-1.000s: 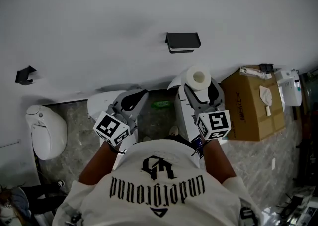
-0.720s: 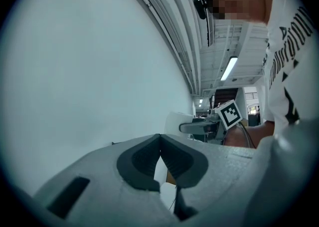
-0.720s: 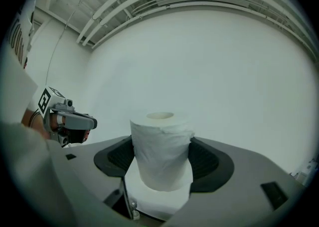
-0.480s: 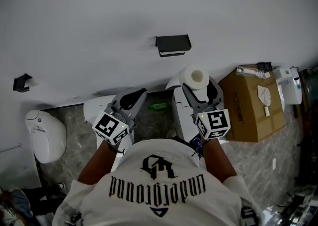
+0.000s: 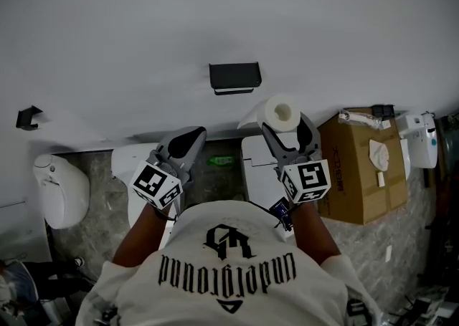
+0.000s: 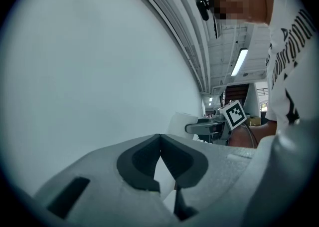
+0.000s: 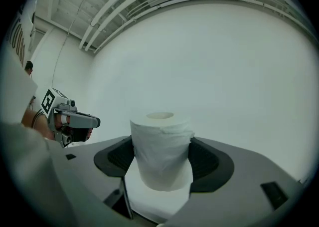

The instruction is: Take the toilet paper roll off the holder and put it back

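Note:
A white toilet paper roll (image 5: 280, 112) stands upright between the jaws of my right gripper (image 5: 284, 124), which is shut on it. In the right gripper view the roll (image 7: 162, 148) fills the middle, pinched on both sides by the dark pads, with a loose sheet hanging below. The black holder (image 5: 234, 77) is fixed to the white wall, up and left of the roll, with nothing on it. My left gripper (image 5: 188, 137) is shut and empty, its jaws touching at the tips (image 6: 160, 137), pointing at the wall below the holder.
A white toilet (image 5: 258, 174) stands below the grippers on a marbled floor. A cardboard box (image 5: 362, 167) sits at the right, a white urinal-like fixture (image 5: 59, 190) at the left. A small black bracket (image 5: 27, 117) is on the wall at far left.
The holder has shifted left and slightly lower in the head view as the head turned. My right gripper has lifted the roll a little toward the wall. The left gripper has risen slightly.

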`<state>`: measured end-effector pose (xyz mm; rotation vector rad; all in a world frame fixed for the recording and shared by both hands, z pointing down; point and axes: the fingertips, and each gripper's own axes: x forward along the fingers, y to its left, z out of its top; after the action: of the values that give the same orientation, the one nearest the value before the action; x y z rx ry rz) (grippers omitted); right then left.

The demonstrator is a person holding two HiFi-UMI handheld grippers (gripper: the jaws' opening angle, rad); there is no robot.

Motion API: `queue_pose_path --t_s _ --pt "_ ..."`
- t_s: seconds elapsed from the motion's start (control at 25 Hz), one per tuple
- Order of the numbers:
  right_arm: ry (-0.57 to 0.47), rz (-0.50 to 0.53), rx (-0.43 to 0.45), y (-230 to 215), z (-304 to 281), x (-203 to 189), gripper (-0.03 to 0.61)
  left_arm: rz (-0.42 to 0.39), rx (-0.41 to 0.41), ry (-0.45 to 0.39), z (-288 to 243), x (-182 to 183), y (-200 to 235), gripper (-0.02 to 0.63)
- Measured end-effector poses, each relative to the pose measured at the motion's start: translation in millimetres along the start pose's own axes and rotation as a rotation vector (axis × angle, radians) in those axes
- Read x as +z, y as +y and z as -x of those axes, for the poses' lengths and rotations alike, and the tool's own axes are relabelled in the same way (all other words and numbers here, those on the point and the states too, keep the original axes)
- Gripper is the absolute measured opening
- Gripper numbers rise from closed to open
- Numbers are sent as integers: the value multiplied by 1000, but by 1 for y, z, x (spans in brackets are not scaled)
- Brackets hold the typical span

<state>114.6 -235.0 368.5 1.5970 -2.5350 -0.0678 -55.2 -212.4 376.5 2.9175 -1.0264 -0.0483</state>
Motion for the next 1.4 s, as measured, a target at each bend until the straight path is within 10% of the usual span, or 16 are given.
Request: queue_pose_path --t_s 1.4 --pt "33 -47 88 -32 -97 -15 334 27 61 45 -55 -20 81 14"
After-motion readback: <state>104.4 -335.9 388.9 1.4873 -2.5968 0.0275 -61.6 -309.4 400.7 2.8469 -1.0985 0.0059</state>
